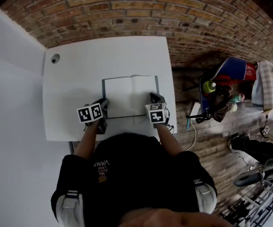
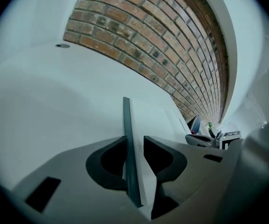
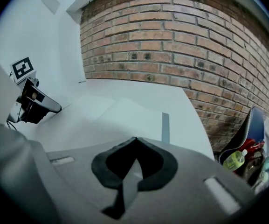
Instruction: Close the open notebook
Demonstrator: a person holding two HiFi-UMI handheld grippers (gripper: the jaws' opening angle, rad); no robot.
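Note:
An open notebook with blank white pages and a dark cover lies flat on the white table. My left gripper is at its lower left edge. In the left gripper view the dark cover edge stands between the jaws, with both pads against the cover and its pages. My right gripper is at the lower right corner. Its jaws meet at the tips, with a thin pale sheet of the notebook pinched between them. The left gripper also shows there.
A brick wall runs behind the table. A round cable hole sits at the table's far left corner. To the right, on the wooden floor, a chair holds bags and a green-capped bottle. The table's right edge is close to my right gripper.

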